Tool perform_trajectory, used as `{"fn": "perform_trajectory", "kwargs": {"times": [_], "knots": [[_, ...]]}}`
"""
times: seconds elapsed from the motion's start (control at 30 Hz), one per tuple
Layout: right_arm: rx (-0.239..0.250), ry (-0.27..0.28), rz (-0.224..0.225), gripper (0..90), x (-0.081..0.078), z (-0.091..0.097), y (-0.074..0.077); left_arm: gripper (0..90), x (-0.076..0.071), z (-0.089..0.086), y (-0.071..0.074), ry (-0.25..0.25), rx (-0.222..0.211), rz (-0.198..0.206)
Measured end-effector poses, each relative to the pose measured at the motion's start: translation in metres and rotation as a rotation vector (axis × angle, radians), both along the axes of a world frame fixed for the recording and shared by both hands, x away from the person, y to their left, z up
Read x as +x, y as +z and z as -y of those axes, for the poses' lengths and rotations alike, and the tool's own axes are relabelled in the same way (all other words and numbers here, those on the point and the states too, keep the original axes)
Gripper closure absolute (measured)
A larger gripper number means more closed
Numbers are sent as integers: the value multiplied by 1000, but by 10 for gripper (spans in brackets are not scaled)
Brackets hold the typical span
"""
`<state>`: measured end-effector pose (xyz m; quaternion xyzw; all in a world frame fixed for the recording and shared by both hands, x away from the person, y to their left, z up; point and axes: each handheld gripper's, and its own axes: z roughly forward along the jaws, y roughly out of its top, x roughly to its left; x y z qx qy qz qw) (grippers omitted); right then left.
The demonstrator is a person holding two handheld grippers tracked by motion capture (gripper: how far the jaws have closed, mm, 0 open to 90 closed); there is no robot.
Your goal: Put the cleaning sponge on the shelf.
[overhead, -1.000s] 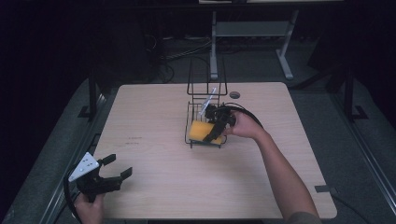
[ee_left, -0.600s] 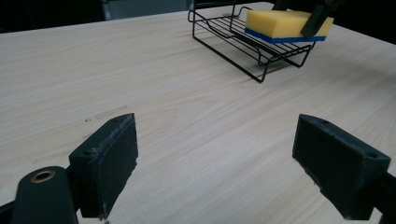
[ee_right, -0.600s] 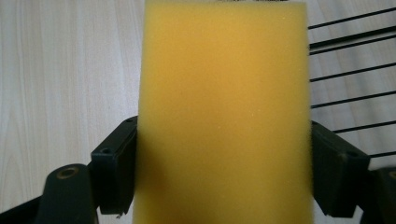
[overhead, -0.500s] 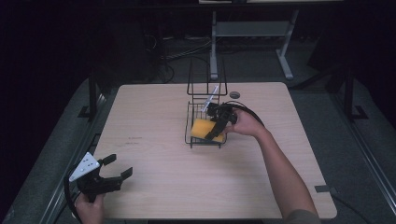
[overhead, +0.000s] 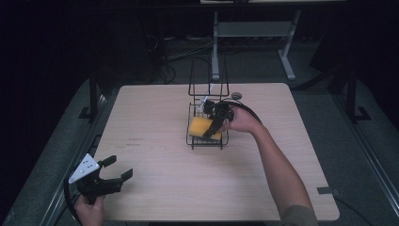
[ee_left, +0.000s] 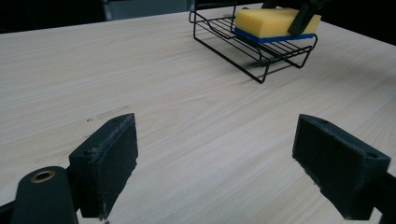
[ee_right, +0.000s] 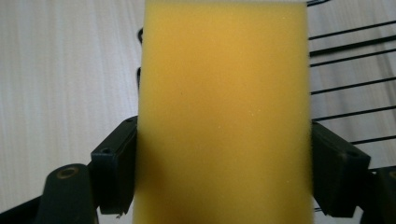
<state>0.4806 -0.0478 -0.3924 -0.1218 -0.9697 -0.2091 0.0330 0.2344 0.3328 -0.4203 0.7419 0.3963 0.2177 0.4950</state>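
In black wire rack (overhead: 207,137) at table (overhead: 155,165) centre: lying flat, yellow sponge (overhead: 202,127) with blue underside, rectangular. Clamping its sides: right gripper (overhead: 212,126). At near-left table edge: hovering, jaws gaping wide, left gripper (overhead: 115,175).

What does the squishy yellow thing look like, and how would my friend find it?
Start at the pale wooden table and look near its middle for the black wire rack. On the rack's low shelf lies the sponge, a yellow block with a thin blue layer underneath, held between the fingers of the right gripper. It is the only brightly coloured thing on the table.
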Motion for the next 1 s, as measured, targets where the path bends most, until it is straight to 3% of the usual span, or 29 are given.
{"fn": "perform_trajectory", "kwargs": {"times": [0.3,0.47,0.67,1.0], "knots": [[-11,-27,0,218,5,3,-12,134,0,1,0,-3,3,2],[16,-43,5,218,5,7,-15,134,1,2,-1,-2,1,-2],[10,-52,-1,191,4,11,-19,134,1,3,-1,-3,1,-3],[66,-61,14,160,1,12,-10,134,2,4,-1,-7,5,-4]]}}
